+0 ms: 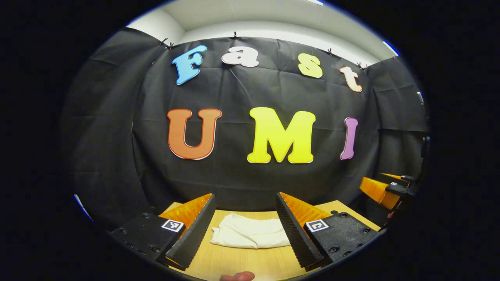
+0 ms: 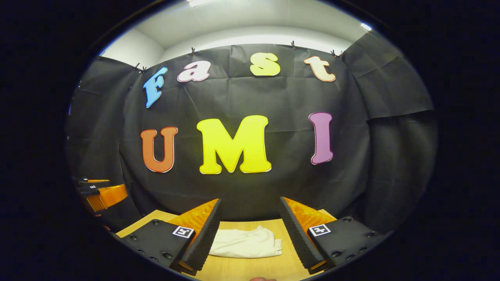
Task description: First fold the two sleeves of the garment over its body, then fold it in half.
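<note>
Lying folded on table [image 1: 234,261]: white garment [image 1: 250,233] | left gripper [image 1: 245,222] fingers spread | right gripper [image 2: 250,224] fingers spread

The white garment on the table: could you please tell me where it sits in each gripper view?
Left gripper view: the garment lies low in the middle, between the open fingers.
Right gripper view: the garment lies low, just left of middle, between the open fingers.
Shared landmark: the wooden table under it.

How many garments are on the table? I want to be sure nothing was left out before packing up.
1. A folded white garment lies on the wooden table, ahead of both open grippers: the left gripper and the right gripper. Anything under it would be hidden.
</note>
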A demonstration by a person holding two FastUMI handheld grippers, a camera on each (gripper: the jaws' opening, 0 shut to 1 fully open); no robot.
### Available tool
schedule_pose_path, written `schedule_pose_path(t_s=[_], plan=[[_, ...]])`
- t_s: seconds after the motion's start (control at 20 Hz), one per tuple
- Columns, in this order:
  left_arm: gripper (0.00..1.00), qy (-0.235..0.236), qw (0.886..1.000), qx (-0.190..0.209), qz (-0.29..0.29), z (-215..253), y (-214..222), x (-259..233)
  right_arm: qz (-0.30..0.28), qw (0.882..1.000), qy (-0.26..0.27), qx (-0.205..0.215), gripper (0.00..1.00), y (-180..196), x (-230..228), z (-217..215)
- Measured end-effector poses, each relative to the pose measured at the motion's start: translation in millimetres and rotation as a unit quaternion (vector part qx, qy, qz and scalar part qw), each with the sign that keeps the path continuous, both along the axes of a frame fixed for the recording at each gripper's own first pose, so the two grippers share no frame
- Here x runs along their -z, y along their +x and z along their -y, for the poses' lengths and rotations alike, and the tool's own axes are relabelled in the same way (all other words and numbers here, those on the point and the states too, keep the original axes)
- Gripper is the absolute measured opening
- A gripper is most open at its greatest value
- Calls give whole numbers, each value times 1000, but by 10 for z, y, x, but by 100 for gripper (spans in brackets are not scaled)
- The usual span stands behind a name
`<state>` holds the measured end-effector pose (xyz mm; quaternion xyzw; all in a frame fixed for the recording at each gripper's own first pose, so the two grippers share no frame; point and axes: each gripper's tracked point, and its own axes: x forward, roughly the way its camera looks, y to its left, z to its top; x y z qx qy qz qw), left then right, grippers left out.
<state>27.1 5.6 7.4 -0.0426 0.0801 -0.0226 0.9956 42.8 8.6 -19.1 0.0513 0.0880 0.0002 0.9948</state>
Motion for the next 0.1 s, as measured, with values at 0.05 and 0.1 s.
schedule_pose_path(t_s=[0.05, 0.1], plan=[[98, -6, 1000, 3, 4, 42, -45, -16, -4, 1000, 7, 2, 91, -72, 32, -17], [98, -8, 1000, 8, 9, 79, -75, -28, -7, 1000, 12, 8, 91, -111, 48, 12]])
